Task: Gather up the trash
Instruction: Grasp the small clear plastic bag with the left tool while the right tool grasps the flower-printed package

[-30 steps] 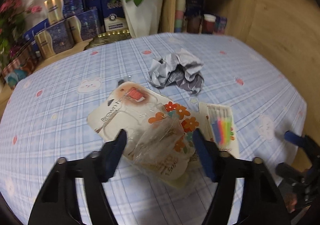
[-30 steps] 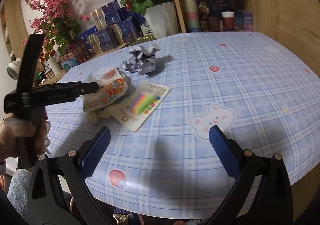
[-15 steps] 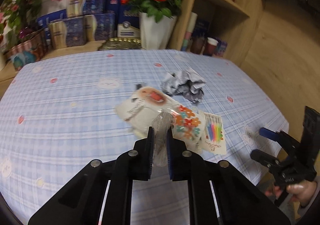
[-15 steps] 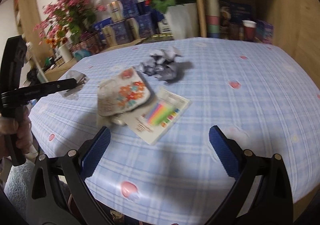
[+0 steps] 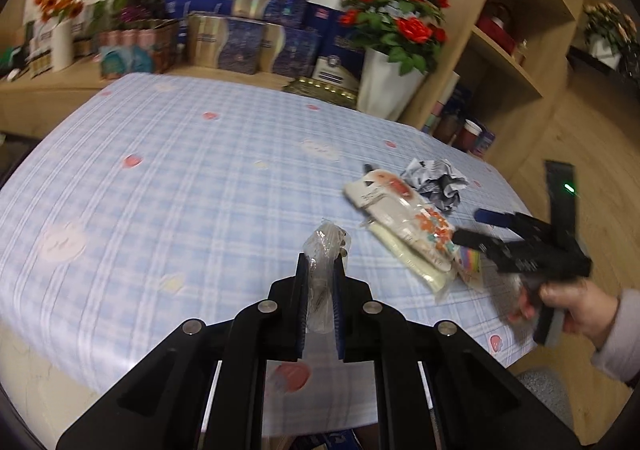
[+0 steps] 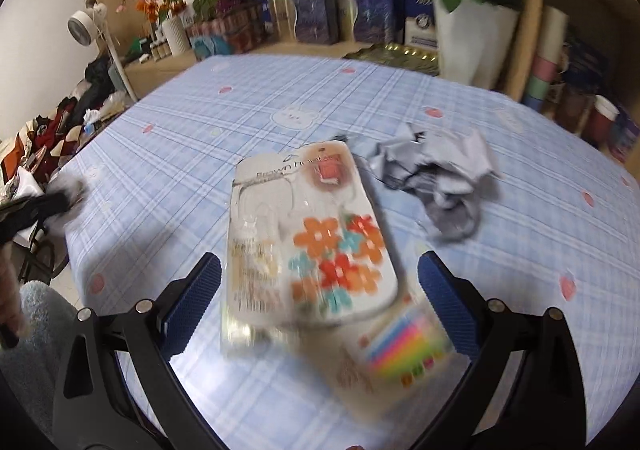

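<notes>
**Presently: left gripper clamped on clear wrapper, right gripper spread over blister pack**

Left gripper (image 5: pixel 320 282) has its blue ribbed pads pressed together on a crinkled clear plastic wrapper (image 5: pixel 324 250), which stands up between them, off the tablecloth (image 5: pixel 180 178). Cloth is smooth, pale blue check with bear and pink fruit prints.

Right gripper (image 6: pixel 320 282) has its fingers wide apart, nothing pressed between them; a glossy rounded blister pack (image 6: pixel 308 234) with orange and red flower print lies between the pads. Under its 5 o'clock corner sits a flat card (image 6: pixel 404 346) with rainbow stripes. At the pack's 2 o'clock lies a crumpled grey paper ball (image 6: pixel 436 174), close by.

Beyond the table at 12 o'clock: blue boxes (image 5: pixel 276 38), a white vase (image 5: pixel 386 82) of red flowers, wooden shelving (image 5: pixel 516 34) at 2 o'clock.

Cloth from 9 to 12 o'clock lies bare. Table edge runs near beneath both grippers.
</notes>
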The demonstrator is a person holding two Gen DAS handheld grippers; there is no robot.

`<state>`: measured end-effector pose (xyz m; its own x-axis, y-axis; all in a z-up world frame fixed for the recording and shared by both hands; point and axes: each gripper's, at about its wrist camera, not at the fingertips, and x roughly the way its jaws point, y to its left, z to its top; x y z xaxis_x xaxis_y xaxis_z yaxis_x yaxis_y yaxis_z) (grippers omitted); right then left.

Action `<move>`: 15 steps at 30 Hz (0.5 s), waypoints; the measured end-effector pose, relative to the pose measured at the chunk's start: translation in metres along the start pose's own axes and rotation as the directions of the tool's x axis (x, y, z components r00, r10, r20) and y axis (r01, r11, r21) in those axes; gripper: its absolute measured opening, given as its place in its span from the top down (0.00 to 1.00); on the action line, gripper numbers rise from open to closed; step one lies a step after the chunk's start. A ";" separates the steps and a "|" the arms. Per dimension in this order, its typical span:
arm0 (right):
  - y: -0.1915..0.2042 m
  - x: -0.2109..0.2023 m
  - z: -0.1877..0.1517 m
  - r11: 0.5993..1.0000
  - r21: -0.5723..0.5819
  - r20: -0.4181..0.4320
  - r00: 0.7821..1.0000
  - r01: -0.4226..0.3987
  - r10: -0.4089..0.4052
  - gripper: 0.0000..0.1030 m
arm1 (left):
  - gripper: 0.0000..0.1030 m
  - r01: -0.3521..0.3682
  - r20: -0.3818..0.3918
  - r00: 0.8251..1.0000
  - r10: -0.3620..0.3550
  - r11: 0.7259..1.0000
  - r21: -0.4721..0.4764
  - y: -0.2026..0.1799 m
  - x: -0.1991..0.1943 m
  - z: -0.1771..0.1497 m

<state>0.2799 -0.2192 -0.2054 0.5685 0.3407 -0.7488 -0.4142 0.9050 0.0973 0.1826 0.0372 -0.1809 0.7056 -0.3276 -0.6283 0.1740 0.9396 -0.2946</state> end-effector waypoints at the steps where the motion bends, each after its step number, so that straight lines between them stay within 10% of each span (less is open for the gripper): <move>1: 0.000 0.006 0.004 1.000 0.004 -0.014 1.000 -0.002 0.002 0.06 | 0.90 -0.005 0.005 1.000 0.005 1.000 -0.007 0.004 -0.005 -0.004; 15: 0.000 0.071 0.031 0.997 0.066 -0.190 0.981 -0.033 0.045 0.05 | 0.90 0.000 0.022 1.000 0.001 0.998 -0.060 0.028 -0.027 -0.028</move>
<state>0.3419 -0.1870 -0.2383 0.4040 0.3268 -0.8544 -0.3849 0.9080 0.1653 0.1491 0.0693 -0.1928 0.7207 -0.3242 -0.6128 0.1321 0.9320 -0.3376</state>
